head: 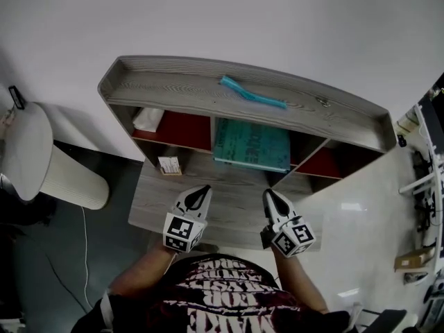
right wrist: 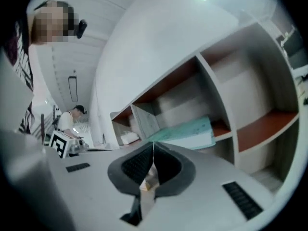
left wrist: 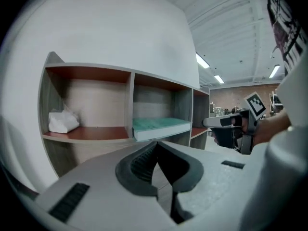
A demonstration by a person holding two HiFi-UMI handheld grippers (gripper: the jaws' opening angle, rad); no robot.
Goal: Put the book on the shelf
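A teal book lies flat in the middle compartment of the grey wooden shelf, its front edge sticking out a little. It also shows in the left gripper view as the book and in the right gripper view as the book. My left gripper hovers over the shelf's lower ledge, in front of the book and apart from it, jaws shut and empty. My right gripper is beside it to the right, tips together, holding nothing.
A teal strip lies on the shelf's top. A white crumpled wad sits in the left compartment and a small box below it. A white round bin stands at the left. A person is far off.
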